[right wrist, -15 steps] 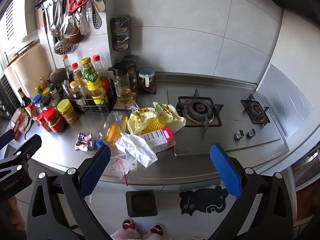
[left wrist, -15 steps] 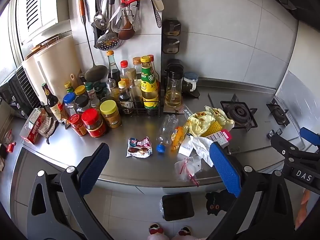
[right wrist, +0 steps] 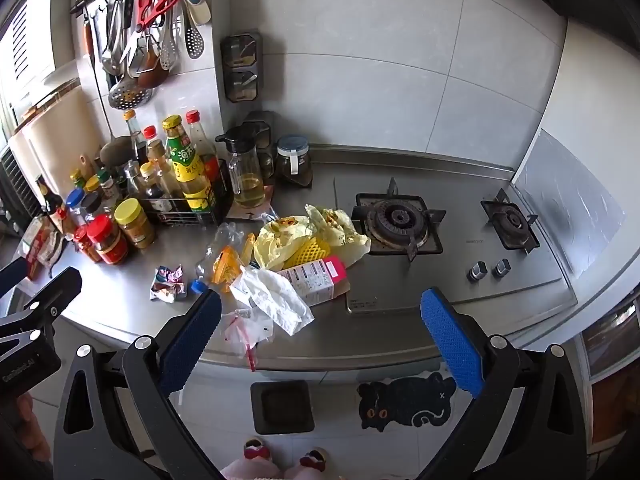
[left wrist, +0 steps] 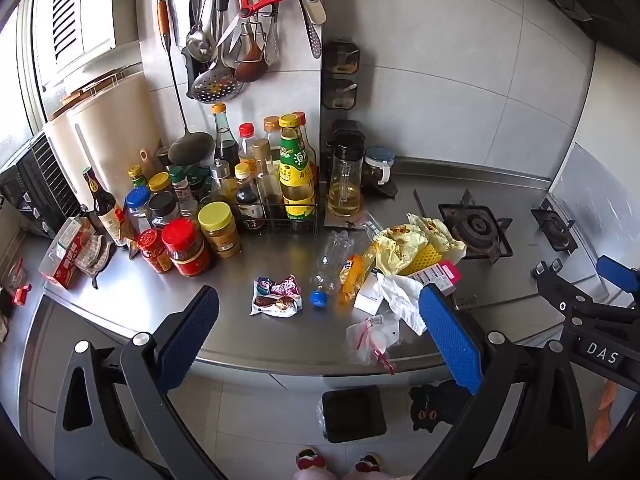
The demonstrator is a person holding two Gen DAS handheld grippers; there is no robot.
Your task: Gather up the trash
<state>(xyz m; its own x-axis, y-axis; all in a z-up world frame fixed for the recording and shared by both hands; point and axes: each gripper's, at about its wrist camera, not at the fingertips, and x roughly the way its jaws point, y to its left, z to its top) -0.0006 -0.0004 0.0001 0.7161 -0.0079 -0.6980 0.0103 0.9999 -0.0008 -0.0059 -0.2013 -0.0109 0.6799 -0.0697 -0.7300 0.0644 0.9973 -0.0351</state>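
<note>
Several pieces of trash are lying on the steel counter (left wrist: 132, 300) in the left wrist view, all beyond the tips of the left gripper (left wrist: 318, 344), whose jaws are standing released and gripping nothing. A crumpled snack wrapper (left wrist: 277, 296) is sitting just past the gap between the jaws, with an empty plastic bottle (left wrist: 332, 258) lying on its side beyond it, blue cap toward the jaws. A clear zip bag (left wrist: 370, 338) is resting at the counter's edge, near the right-hand jaw, and a white tissue (left wrist: 400, 300) is partly hiding behind that jaw's pad. Judging from this, the bottle is likely to roll if nudged, and the zip bag could slide off the edge before being pinched. A black bin (left wrist: 354, 414) is waiting on the floor beneath the jaws.

Shifting to the right wrist view, the right gripper (right wrist: 320, 330) is hovering wide open and empty too. The tissue is sprawling over a pink carton (right wrist: 320, 276) just beyond the left-hand jaw, and yellow wrapping (right wrist: 304, 236) with a foam net is heaped farther ahead, touching the gas burner (right wrist: 398, 220). Grabbing the tissue alone could drag the carton. Condiment jars (right wrist: 110, 240) are crowding well off to the left-hand side; a wide sweep there risks toppling them.
</note>
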